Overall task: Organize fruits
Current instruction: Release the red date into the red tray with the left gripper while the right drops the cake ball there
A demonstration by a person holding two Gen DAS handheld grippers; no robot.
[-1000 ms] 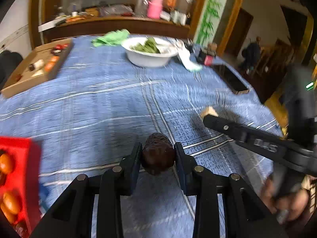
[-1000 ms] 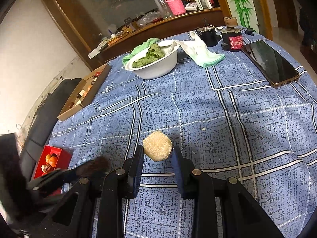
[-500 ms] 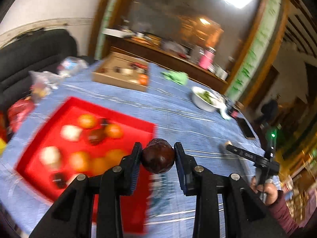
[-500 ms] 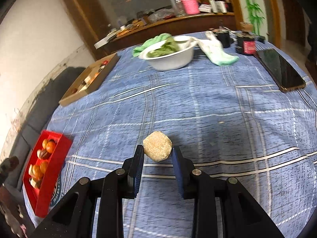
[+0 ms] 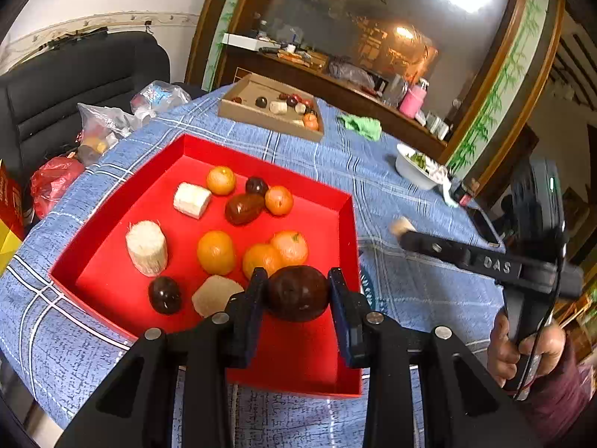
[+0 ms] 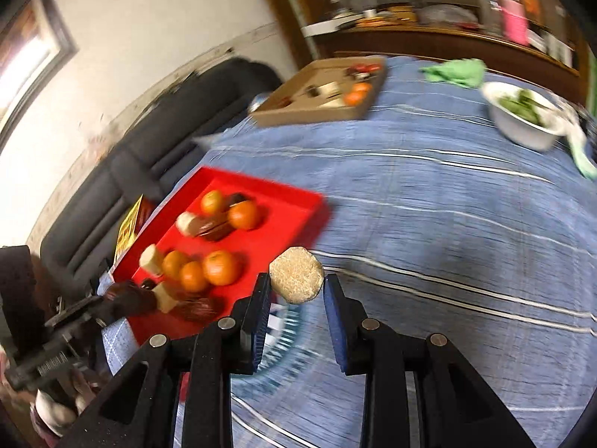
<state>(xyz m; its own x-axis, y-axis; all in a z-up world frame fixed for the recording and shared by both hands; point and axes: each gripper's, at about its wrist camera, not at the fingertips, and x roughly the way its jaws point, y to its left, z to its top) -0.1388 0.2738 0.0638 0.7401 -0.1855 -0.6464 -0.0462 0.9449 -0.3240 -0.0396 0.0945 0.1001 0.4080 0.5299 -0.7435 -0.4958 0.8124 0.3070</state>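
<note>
My left gripper (image 5: 297,293) is shut on a dark brown round fruit (image 5: 297,293) and hangs over the near right part of the red tray (image 5: 347,224). The tray holds several oranges (image 5: 215,252), dark fruits (image 5: 244,208) and pale cut pieces (image 5: 146,248). My right gripper (image 6: 296,291) is shut on a tan, rough-cut piece (image 6: 296,280), just right of the red tray (image 6: 306,201), above the blue cloth. In the left wrist view the right gripper (image 5: 403,229) reaches in from the right with that piece (image 5: 400,225) at its tip.
A cardboard box (image 5: 268,117) with more fruit sits at the far side of the blue checked tablecloth (image 5: 373,171). A white bowl of greens (image 6: 522,119), a green cloth (image 6: 455,71) and a phone (image 5: 483,224) lie further right. Plastic bags (image 5: 104,123) and a dark sofa (image 5: 67,86) are left.
Both grippers swung left toward the red tray, each still holding its piece. The left gripper now hangs over the tray; the right gripper has come up to its right edge.
</note>
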